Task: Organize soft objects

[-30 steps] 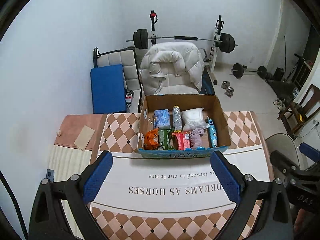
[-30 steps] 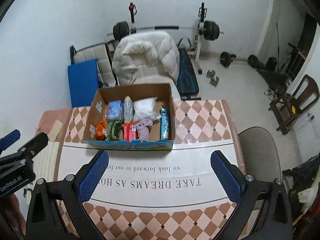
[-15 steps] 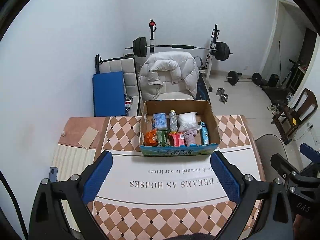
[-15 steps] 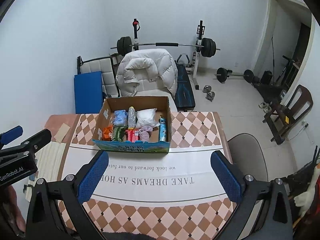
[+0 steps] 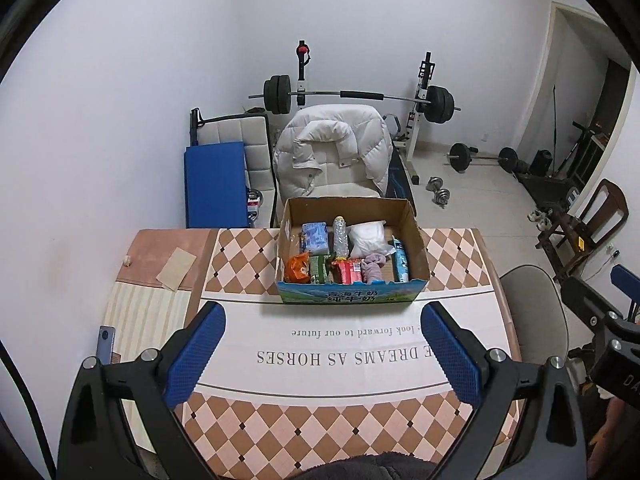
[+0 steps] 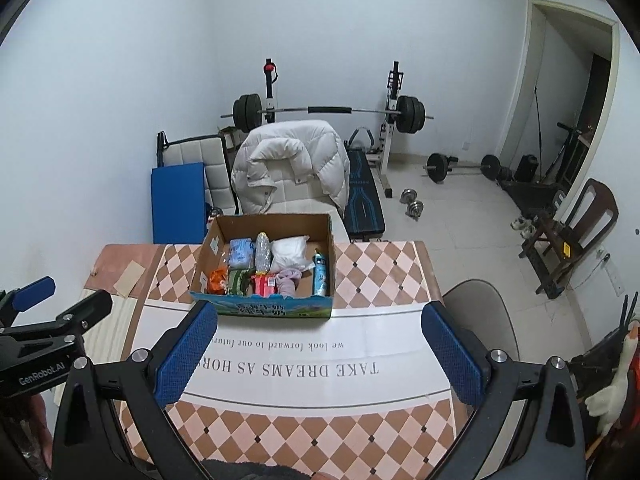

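Soft packets and a purple cloth (image 5: pixel 374 270) lie packed inside the cardboard box (image 5: pixel 352 300) at the far middle of the desk (image 5: pixel 248 264). Left tool (image 5: pixel 322 344) and right tool (image 6: pixel 320 344) both hover above the near edge, fingers spread wide and holding nothing.

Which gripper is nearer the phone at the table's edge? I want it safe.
Left. The left gripper hangs just right of the phone; the right gripper is farther right.
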`<state>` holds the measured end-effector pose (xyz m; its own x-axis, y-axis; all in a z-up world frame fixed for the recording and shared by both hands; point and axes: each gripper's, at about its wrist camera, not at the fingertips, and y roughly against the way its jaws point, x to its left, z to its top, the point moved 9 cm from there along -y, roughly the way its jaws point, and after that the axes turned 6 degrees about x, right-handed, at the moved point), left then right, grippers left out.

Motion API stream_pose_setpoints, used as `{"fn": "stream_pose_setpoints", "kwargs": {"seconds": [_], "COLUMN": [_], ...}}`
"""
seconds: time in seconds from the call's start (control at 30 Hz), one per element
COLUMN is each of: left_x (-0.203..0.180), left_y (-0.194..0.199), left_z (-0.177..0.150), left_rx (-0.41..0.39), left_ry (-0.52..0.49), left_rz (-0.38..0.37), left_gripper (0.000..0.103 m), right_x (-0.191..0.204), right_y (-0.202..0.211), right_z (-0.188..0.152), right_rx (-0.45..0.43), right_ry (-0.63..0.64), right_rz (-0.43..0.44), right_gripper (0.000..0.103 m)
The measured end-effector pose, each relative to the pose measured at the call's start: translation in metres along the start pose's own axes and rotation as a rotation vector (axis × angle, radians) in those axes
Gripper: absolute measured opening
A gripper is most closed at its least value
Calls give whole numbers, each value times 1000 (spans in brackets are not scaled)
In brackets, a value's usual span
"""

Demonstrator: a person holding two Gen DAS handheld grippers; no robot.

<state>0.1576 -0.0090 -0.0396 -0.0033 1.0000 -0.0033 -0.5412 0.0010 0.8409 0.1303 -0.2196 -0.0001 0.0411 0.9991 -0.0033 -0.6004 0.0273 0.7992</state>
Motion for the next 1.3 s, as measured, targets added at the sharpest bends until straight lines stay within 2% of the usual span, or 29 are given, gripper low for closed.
{"fn": "stream_pose_setpoints", "kwargs": {"seconds": [0.53, 1.3], "left_x": [5, -2], "left_y": [-23, -27], "left_z": [23, 35], "left_rx": [-39, -65], "left_ry": [7, -17], "left_rz": [64, 57], "left_gripper": [103, 103], "right_x": [-13, -5], "right_y": [-40, -41], "right_z": [16, 35], "right_rx": [6, -37], "right_ry": [-9, 19], "right_rz": [-65, -69], "right_gripper": [103, 103]}}
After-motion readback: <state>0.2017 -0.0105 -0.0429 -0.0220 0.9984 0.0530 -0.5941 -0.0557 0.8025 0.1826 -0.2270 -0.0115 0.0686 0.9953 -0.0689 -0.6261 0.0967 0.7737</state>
